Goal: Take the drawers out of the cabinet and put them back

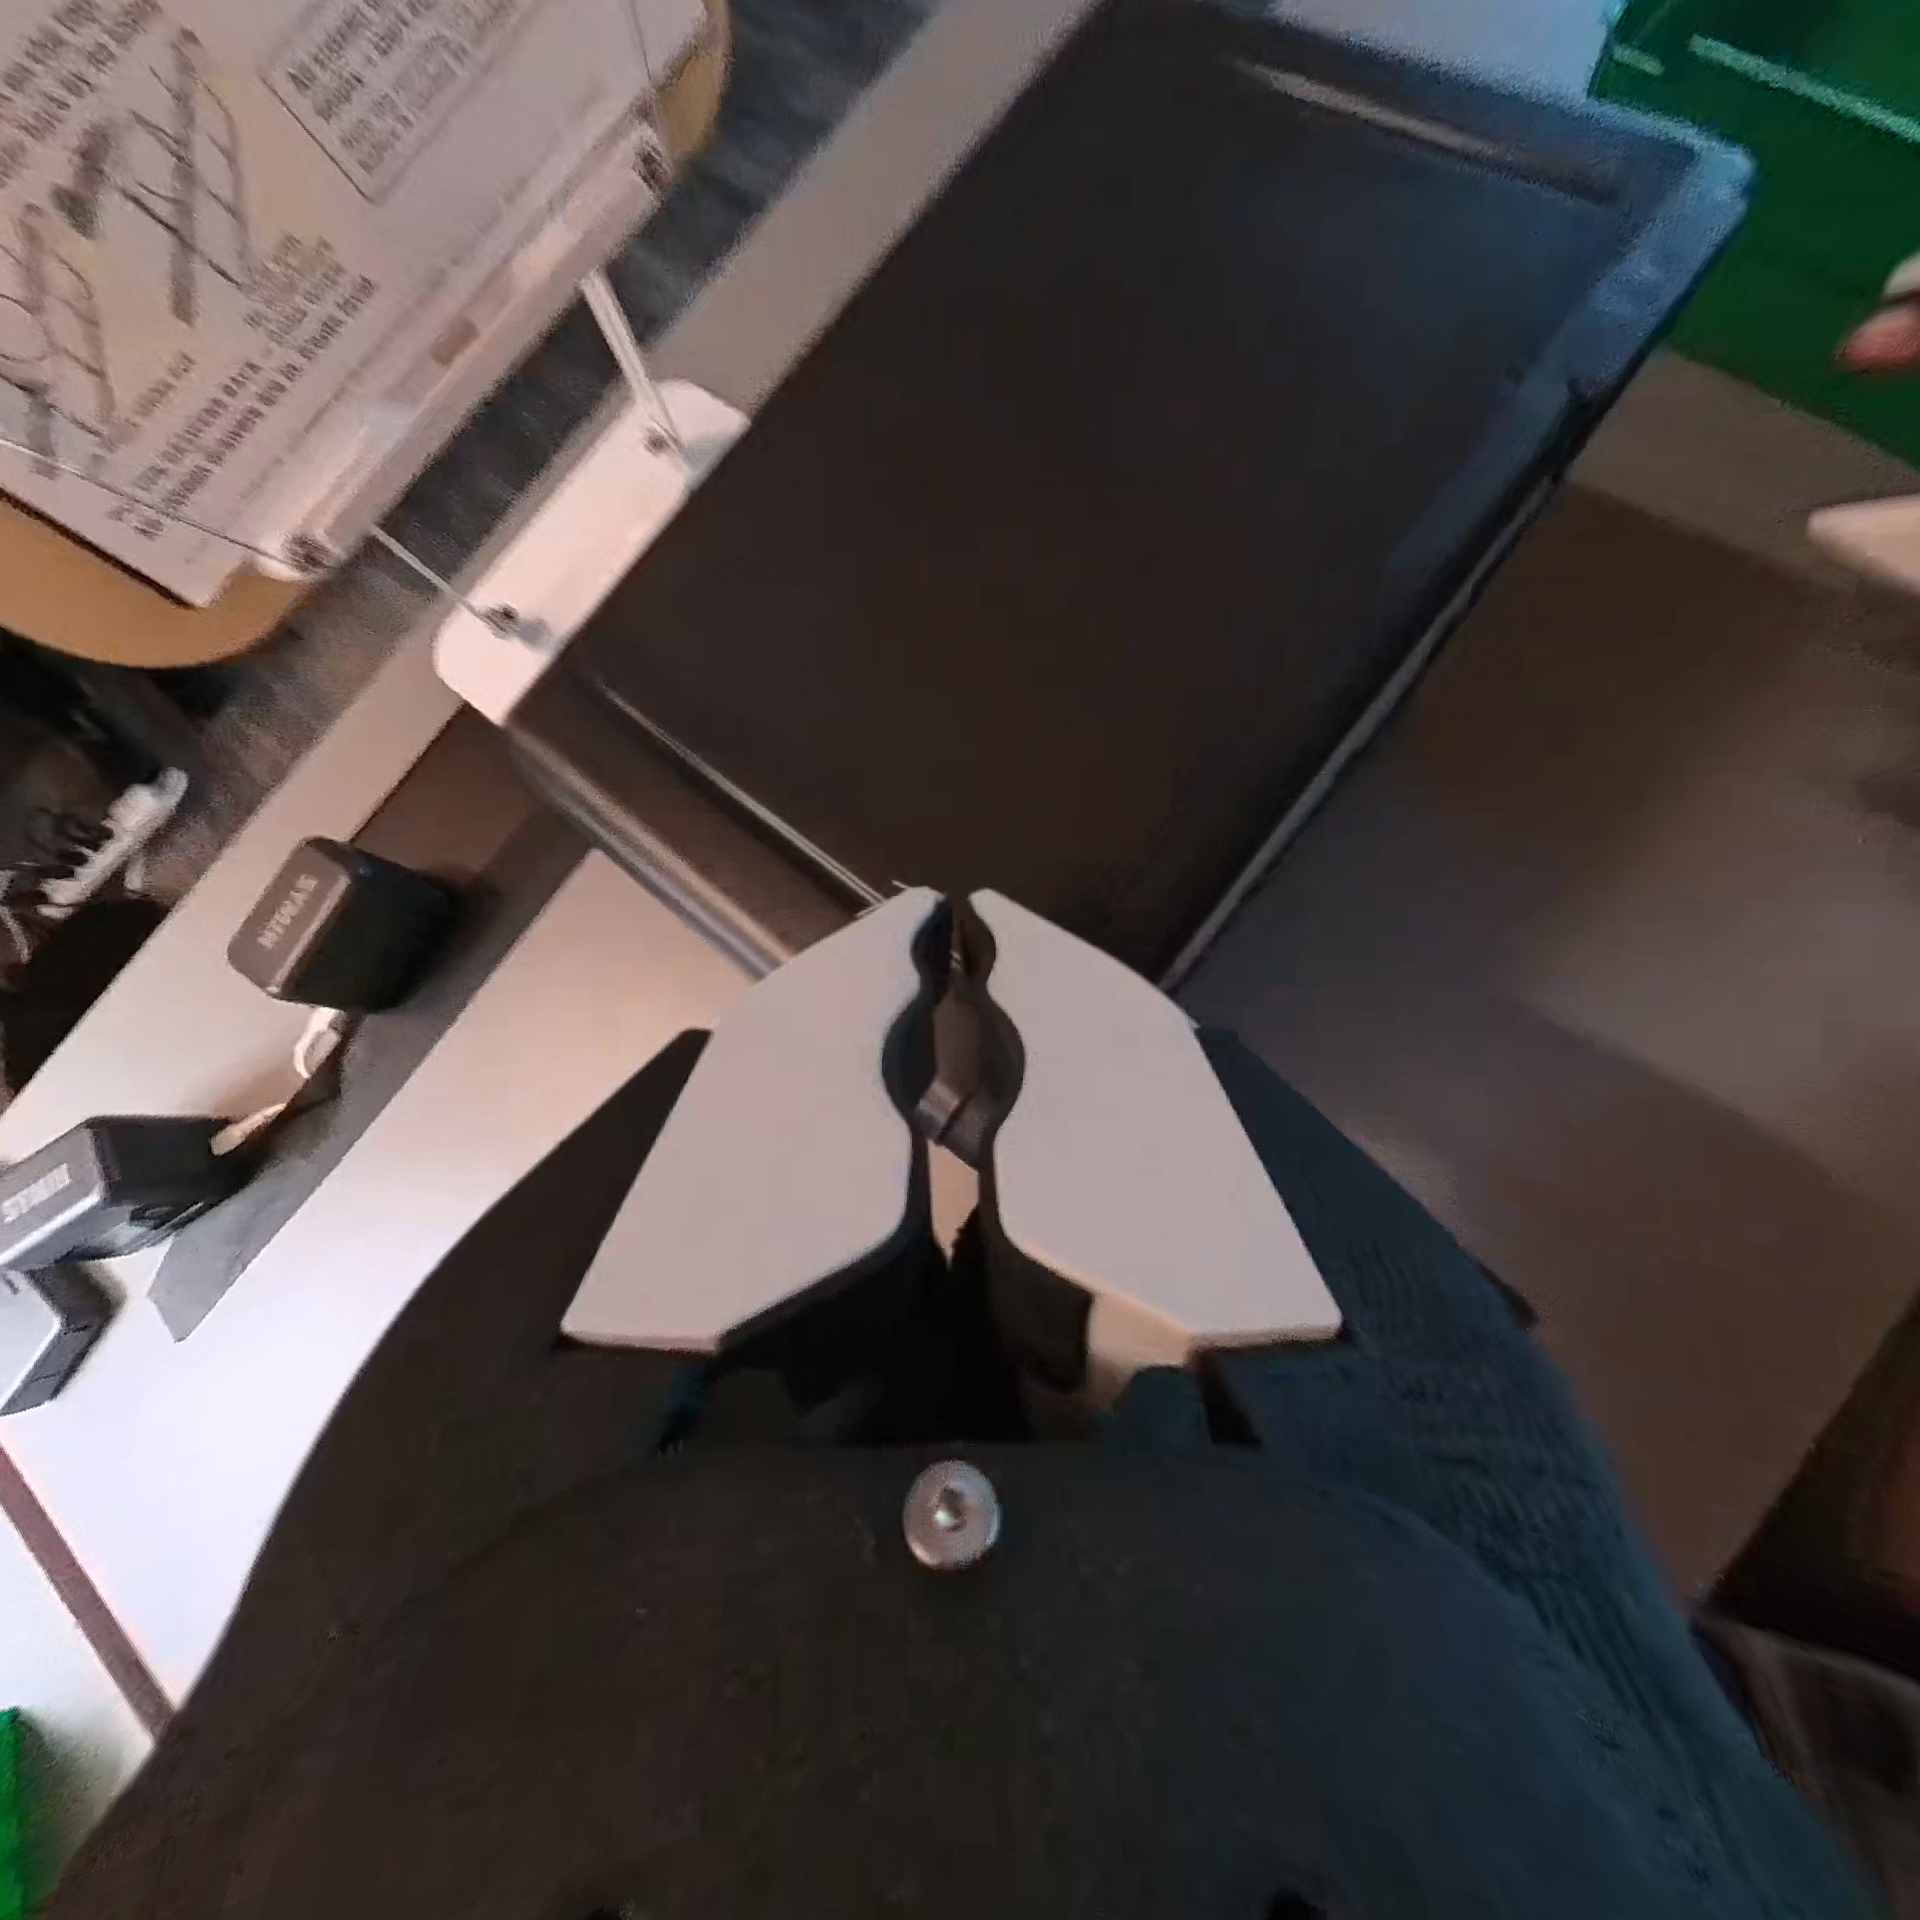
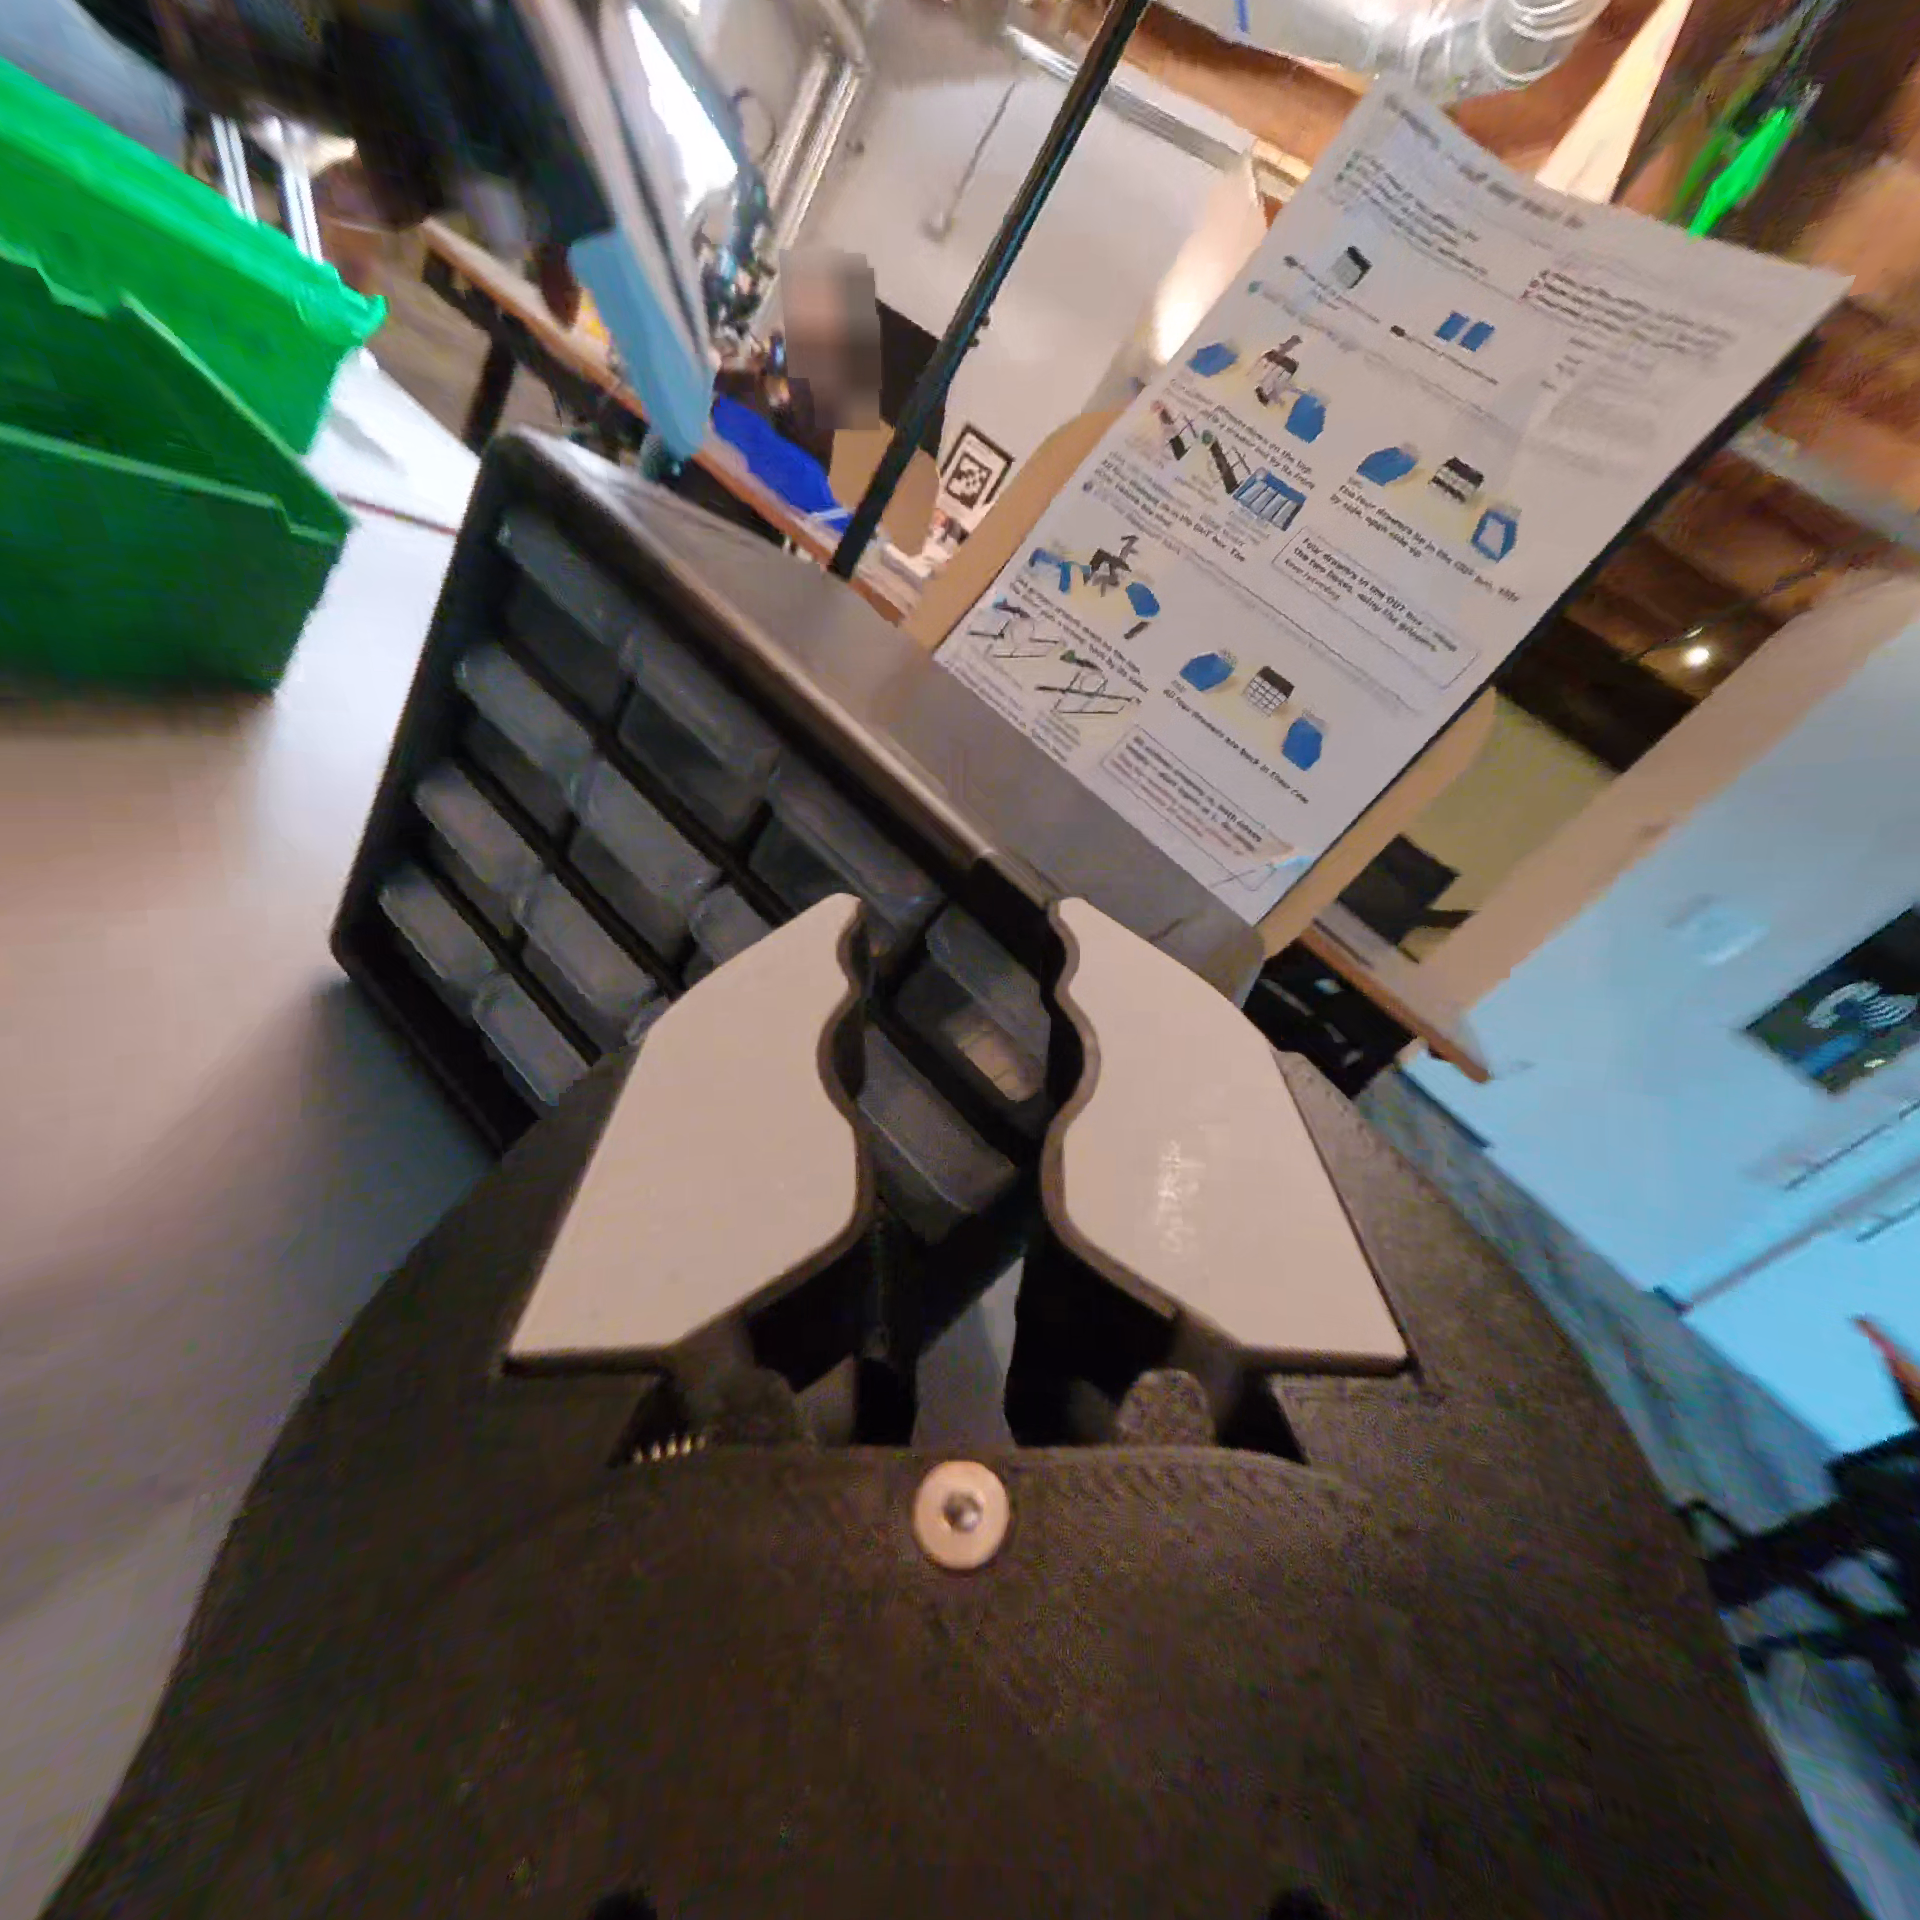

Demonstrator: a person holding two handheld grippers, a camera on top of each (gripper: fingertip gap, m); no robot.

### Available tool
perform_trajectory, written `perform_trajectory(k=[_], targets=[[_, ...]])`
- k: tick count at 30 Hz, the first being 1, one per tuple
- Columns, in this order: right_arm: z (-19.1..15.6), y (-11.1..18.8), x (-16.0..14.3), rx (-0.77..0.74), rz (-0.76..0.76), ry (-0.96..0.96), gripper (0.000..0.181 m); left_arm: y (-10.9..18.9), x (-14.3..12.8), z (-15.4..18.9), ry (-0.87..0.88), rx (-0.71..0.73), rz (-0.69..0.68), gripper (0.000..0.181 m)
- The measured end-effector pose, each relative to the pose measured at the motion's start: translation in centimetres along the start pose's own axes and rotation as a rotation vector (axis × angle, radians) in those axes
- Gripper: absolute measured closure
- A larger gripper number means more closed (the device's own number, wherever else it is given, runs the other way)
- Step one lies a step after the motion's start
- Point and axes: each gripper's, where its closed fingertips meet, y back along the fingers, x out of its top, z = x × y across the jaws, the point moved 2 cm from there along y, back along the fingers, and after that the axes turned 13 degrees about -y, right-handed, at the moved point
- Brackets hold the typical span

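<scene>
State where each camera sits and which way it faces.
Left wrist view: on the left gripper, jaws nearly shut, looking down over the black plastic drawer cabinet's top.
Right wrist view: on the right gripper, jaws open, facing the cabinet's clear plastic drawers.
Shared: the cabinet and the white printed instruction sheet.

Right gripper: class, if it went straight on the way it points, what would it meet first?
Probably the clear drawers in the black cabinet, seen between the right gripper's open jaws; depth is unclear.
</scene>
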Motion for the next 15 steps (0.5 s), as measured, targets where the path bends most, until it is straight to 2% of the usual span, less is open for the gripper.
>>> perform_trajectory(k=[1, 3, 6, 12, 15], targets=[[0.4, 0.0, 0.0, 0.000, -0.005, -0.021, 0.149, -0.3, -0.3, 0.0, 0.000, -0.028, -0.044, 0.181], [1.1, 0.0, -0.4, -0.022, -0.045, 0.012, 0.147, -0.9, -1.1, -0.1, 0.002, -0.076, -0.112, 0.181], [1.9, 0.0, -1.4, -0.043, -0.113, 0.105, 0.149, -1.0, -0.9, 0.0, 0.031, -0.138, -0.094, 0.181], [2.7, -0.3, -1.8, -0.091, -0.122, 0.191, 0.156, -1.0, -0.9, 0.1, 0.028, -0.131, -0.119, 0.181], [2.4, -0.6, -2.0, -0.118, -0.146, 0.357, 0.161, -1.0, -0.9, 0.1, 0.013, -0.115, -0.144, 0.181]])
